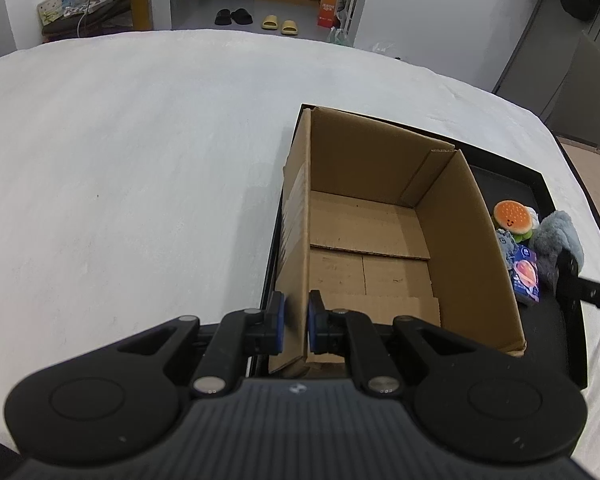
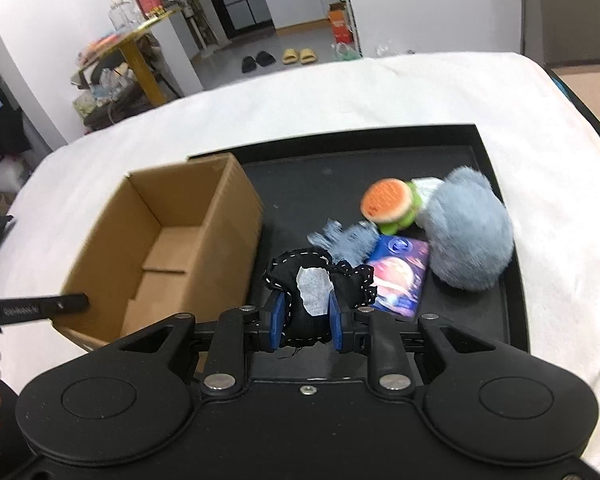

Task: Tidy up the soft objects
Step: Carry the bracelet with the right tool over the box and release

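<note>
An open cardboard box [image 1: 380, 240] stands empty on a black tray [image 1: 540, 184]. My left gripper [image 1: 295, 322] is shut on the box's near left wall. My right gripper [image 2: 303, 316] is shut on a black stitched soft toy [image 2: 312, 292] with a white tag, held above the tray beside the box [image 2: 172, 248]. On the tray [image 2: 512, 320] lie a burger plush [image 2: 390, 202], a grey-blue fluffy plush [image 2: 468, 236], a small blue knitted toy [image 2: 348, 240] and a purple packet [image 2: 398, 276]. These also show in the left wrist view: burger [image 1: 512, 216], fluffy plush [image 1: 556, 236], packet [image 1: 526, 274].
The tray sits on a white cloth-covered table [image 1: 140, 180]. My right gripper's finger [image 1: 572, 284] shows at the right edge of the left wrist view. Behind the table are slippers [image 1: 280, 24], a cluttered shelf [image 2: 116, 68] and an orange carton [image 1: 328, 8].
</note>
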Motion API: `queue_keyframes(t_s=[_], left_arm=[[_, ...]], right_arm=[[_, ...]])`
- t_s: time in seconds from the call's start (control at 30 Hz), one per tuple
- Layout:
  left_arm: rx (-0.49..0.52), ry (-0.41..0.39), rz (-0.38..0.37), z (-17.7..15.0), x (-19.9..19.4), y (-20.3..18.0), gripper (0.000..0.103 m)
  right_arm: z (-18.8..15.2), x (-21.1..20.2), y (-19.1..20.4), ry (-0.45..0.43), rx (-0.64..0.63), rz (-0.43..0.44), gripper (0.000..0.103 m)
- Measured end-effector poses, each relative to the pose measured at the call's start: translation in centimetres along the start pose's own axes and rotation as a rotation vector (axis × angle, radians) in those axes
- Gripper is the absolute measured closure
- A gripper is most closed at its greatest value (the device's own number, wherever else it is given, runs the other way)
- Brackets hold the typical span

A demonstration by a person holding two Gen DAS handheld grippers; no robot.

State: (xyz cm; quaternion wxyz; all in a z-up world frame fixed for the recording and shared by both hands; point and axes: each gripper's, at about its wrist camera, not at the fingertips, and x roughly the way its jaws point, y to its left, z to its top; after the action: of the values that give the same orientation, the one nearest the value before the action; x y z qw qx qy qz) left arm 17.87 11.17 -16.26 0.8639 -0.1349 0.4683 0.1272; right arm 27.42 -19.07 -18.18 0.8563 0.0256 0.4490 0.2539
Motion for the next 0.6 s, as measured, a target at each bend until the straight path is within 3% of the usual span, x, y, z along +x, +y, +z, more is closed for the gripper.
queue_keyframes(t_s=[0.27, 0.6], left_arm=[[-0.018, 0.031, 0.018, 1.2, 1.3, 0.2, 0.093], [0.021, -0.02, 0.03, 1.8, 2.3, -0.8, 0.093]], right_arm=[[1.4, -0.3, 2.7, -0.045, -0.053, 0.037, 0.08], [3.1, -0.2, 5.6, -0.077, -0.112, 0.059, 0.08]])
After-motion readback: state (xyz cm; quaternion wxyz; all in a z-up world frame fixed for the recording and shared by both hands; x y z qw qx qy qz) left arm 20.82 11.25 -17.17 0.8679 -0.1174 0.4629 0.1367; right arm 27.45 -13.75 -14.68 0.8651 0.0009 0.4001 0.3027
